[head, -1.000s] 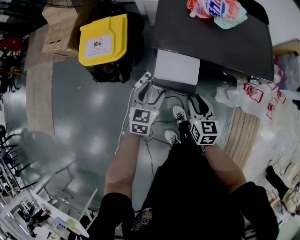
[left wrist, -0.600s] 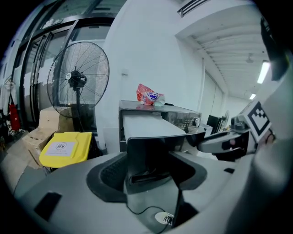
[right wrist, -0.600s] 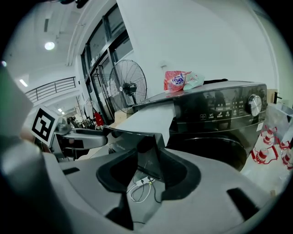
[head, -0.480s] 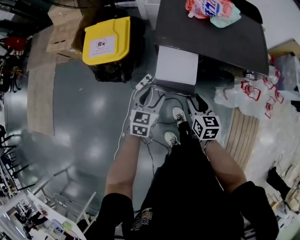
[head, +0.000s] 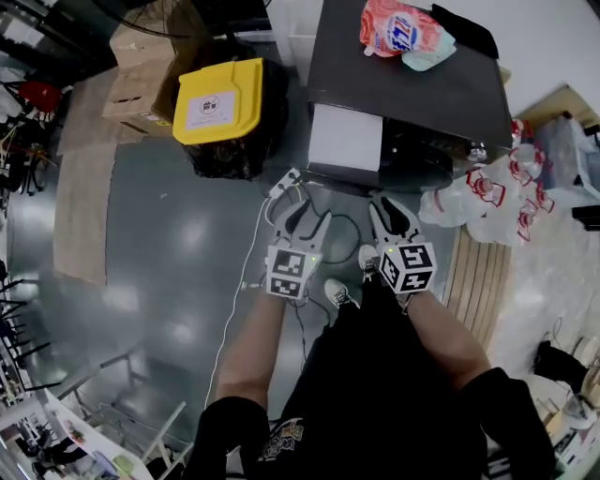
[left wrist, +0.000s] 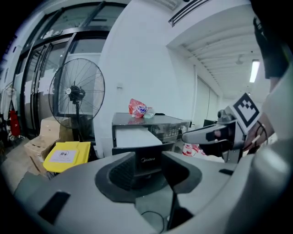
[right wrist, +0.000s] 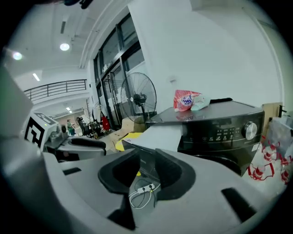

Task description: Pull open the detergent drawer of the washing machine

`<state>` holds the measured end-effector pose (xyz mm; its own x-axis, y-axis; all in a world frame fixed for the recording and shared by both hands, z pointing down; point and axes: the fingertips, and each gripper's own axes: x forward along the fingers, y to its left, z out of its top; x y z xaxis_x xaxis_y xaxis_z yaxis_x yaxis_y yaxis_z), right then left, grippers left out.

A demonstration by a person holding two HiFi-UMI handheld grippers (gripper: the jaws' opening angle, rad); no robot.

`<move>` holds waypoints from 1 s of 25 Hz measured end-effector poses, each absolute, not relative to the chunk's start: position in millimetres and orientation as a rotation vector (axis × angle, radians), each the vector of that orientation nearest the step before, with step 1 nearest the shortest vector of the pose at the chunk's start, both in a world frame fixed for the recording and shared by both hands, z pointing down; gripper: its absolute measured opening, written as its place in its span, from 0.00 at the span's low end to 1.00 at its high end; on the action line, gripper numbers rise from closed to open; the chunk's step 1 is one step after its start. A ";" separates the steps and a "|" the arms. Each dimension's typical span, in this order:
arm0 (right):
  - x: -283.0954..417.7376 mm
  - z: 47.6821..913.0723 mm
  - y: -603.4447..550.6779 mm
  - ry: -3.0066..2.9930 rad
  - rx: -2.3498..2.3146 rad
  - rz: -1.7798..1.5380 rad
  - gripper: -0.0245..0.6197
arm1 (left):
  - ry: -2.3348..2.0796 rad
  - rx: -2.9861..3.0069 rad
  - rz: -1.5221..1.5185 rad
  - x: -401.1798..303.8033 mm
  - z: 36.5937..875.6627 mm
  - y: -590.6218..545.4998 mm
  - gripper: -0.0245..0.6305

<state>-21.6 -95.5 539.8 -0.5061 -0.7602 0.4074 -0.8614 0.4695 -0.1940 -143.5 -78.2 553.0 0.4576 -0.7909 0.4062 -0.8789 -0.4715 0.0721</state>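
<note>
Dark grey, box-shaped washing machine [head: 403, 84] stands at the top of the head view, with a black bin with a yellow lid [head: 218, 100] to its left. Its white-topped detergent drawer [head: 346, 138] juts out of the front, already open. The left gripper [head: 302, 220] and right gripper [head: 392, 217] hang near it without touching it. Both pairs of jaws are apart and closing, with nothing between them. A red-and-white pouch [head: 394, 26] lies on the machine's top.

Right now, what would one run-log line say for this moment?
detergent drawer: pulled out | left gripper: empty, jaws closing, short of drawer | right gripper: empty, jaws closing | task: looks done
</note>
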 end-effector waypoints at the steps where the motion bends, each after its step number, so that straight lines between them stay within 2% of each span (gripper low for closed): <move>1: -22.4 532.4 -92.0 -2.473 1.377 0.533 0.19 | -1.449 2.433 0.442 -142.8 546.5 -74.6 0.28; 4: -25.8 510.9 -82.4 -2.538 1.313 0.457 0.06 | -1.492 2.403 0.385 -140.4 529.6 -63.3 0.16; 7: -28.5 489.6 -72.1 -2.602 1.230 0.365 0.05 | -1.515 2.388 0.353 -132.3 514.6 -49.1 0.07; 14: -12.4 451.0 -43.4 -2.721 1.063 0.217 0.05 | -1.644 2.368 0.309 -103.7 474.7 -19.4 0.06; 25: 63.6 411.2 15.4 -2.866 0.838 0.173 0.04 | -1.874 2.281 0.251 -20.4 424.7 44.9 0.06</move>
<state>63.6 15.4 411.2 -0.8326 -0.5253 0.1757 -0.5426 0.8372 -0.0682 -20.4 44.9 424.7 0.1920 -0.9512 0.2418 -0.9812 -0.1904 0.0300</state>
